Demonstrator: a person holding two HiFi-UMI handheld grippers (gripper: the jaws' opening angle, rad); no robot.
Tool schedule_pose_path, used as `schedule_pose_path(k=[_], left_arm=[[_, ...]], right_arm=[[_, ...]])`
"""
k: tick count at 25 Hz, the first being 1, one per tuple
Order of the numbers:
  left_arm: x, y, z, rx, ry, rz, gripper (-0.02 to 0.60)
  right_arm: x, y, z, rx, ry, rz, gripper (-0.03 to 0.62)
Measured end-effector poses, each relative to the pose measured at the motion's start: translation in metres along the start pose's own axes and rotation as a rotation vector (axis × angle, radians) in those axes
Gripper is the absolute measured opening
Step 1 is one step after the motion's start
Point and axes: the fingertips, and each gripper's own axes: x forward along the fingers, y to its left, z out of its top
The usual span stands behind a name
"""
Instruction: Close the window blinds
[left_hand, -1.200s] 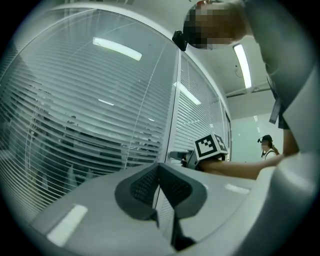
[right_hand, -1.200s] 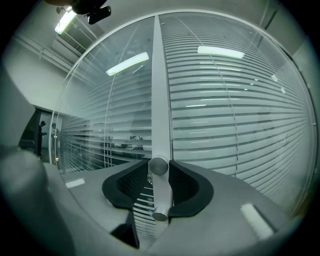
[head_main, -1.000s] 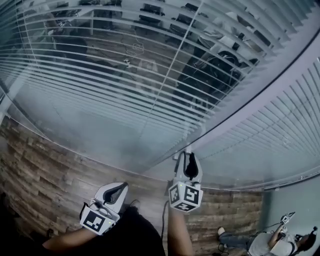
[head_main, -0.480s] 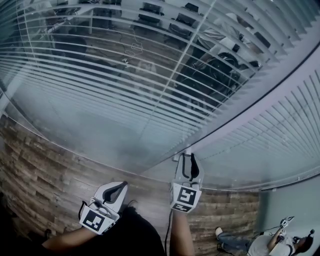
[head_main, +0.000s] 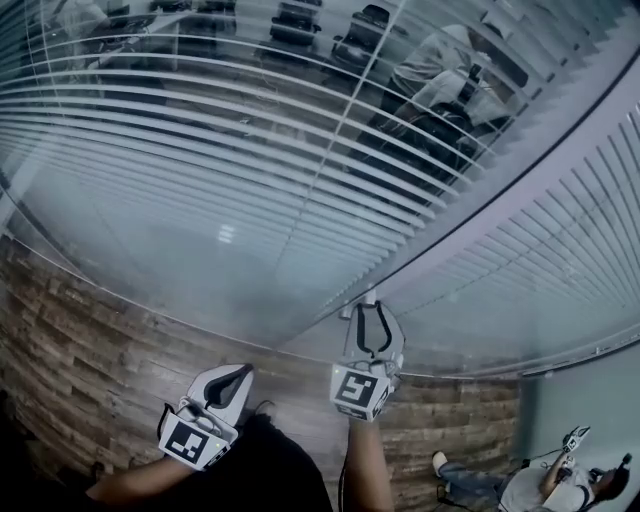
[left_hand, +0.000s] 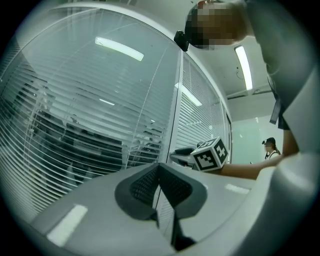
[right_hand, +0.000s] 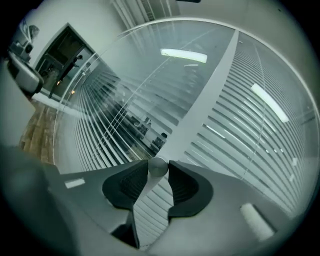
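Left blind panel (head_main: 250, 150) — white horizontal slats behind glass, tilted part open, office visible between them. Right blind panel (head_main: 560, 260) — slats closer together, little seen through. Round metal knob (right_hand: 158, 166) sits on the dividing post.

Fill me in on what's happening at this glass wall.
A person is closing the blinds behind the glass. The right hand-held gripper is clamped on the small round knob on the frame between the panes and has rolled over the last second, turning it. The left hand-held gripper hangs shut and empty, lower down. The slats are still partly open, with the room visible through them.
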Motion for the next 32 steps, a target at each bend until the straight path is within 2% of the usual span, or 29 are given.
schedule_pose_path(k=[3, 8, 11, 15, 18, 20, 27, 32], left_arm=[[-0.002, 0.001, -0.008, 0.001, 0.009, 0.002, -0.002], [0.005, -0.004, -0.001, 0.0, 0.012, -0.003, -0.002], [0.008, -0.006, 0.007, -0.009, 0.007, 0.0, -0.002], [0.007, -0.007, 0.009, -0.019, 0.01, -0.002, -0.002], [0.007, -0.006, 0.004, -0.019, 0.01, -0.002, -0.002], [0.006, -0.005, 0.003, -0.019, 0.01, -0.001, -0.002], [0.002, -0.004, 0.003, -0.023, 0.017, 0.004, -0.002], [-0.004, -0.001, -0.001, -0.021, 0.017, 0.003, -0.002]], right_arm=[[-0.004, 0.0, 0.002, 0.203, -0.045, 0.015, 0.138], [-0.004, -0.017, -0.009, 0.627, -0.064, 0.03, 0.16], [-0.002, -0.024, -0.008, 0.758, -0.07, 0.046, 0.16], [-0.001, -0.024, -0.001, 0.768, -0.074, 0.045, 0.156], [0.001, -0.025, -0.006, 0.781, -0.065, 0.024, 0.129], [0.001, -0.024, -0.007, 0.755, -0.054, 0.022, 0.127], [0.001, -0.022, -0.003, 0.483, -0.017, 0.022, 0.124], [0.0, -0.015, -0.005, 0.36, 0.003, 0.037, 0.124]])
